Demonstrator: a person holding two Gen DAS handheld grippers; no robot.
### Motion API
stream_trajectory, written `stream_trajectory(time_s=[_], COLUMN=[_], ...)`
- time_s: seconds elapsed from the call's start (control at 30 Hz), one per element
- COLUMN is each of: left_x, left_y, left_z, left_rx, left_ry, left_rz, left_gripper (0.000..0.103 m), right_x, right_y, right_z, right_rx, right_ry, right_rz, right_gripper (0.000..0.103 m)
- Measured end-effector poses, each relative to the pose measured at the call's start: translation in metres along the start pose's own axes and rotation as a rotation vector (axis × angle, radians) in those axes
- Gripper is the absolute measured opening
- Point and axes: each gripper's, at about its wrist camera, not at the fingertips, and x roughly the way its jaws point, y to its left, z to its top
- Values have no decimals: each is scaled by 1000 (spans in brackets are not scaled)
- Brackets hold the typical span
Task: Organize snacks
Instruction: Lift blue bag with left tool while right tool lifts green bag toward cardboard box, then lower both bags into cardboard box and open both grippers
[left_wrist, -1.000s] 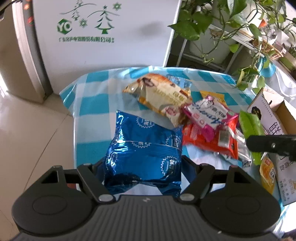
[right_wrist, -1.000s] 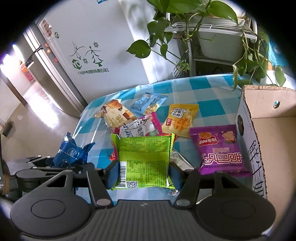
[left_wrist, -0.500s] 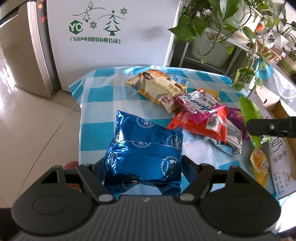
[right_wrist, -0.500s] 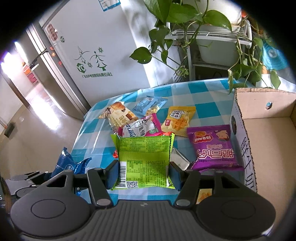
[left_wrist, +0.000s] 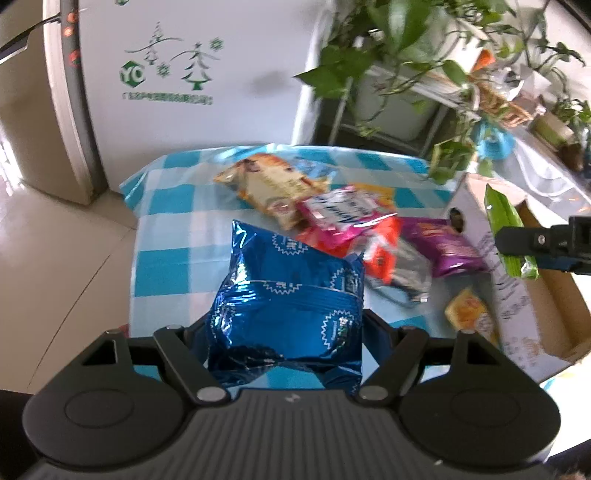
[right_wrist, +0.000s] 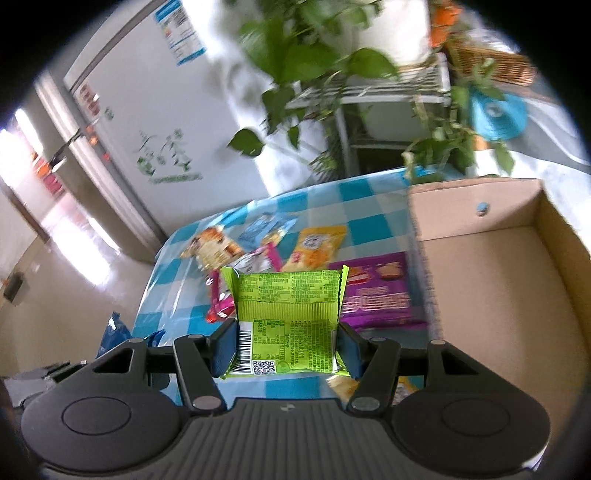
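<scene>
Your right gripper (right_wrist: 286, 345) has its jaws closed on the green packet (right_wrist: 286, 325), pads pressing its two short sides, so the packet's long axis runs away from you, out past the fingertips. Your left gripper (left_wrist: 284, 341) clamps the blue bag (left_wrist: 286, 295) the same way, jaws set wider, with the puffy foil bulging up between them.

Take the box (right_wrist: 480, 218) as your landmark. It sits at the right side of the checked table (right_wrist: 373, 188), open top up, and the part of its floor you can see is bare. The green packet hangs just left of the box's near-left wall and, judging from the left view, above the rim. So the right hand is much the nearer; the drop looks like a short move right, over that wall. The blue bag is well left of the box, over the table's left edge, with the whole snack pile between them.

Left of the box lie the loose snacks: the purple pack (right_wrist: 380, 295) against its wall, the yellow pack (right_wrist: 317, 247) beyond that, then the pink pack (left_wrist: 343, 214), the orange pack (left_wrist: 376, 251) and the tan bag (left_wrist: 269, 184). A small yellow sachet (left_wrist: 469, 314) lies by the box's near corner.

What could get in the way is the box wall itself, and your right gripper crossing the left one's path. Plant leaves (right_wrist: 314, 62) hang behind, well clear.
</scene>
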Motion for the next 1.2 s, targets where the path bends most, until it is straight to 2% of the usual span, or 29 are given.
stream_trajectory(time_s=[0.4,0.8,0.93,1.2], left_x=[-13,7,19,40], left_y=[-70,-160,-189,-227], left_z=[10,22,18,11], left_rx=[63,106,112,159], left_ry=[-19,28,57,106], left_rz=[-140,-284,-316,-326], left_gripper=[78,79,79,80], right_x=[-64,-83,-88,-91], right_y=[-77,-123,-132,-146], right_z=[0,-3,-4,-7], right_rx=[225,434,477,542], right_ry=[-133,-188,-207,-210], right_rz=[-111,-199,-208,-226], right_gripper=[65,65,65,68])
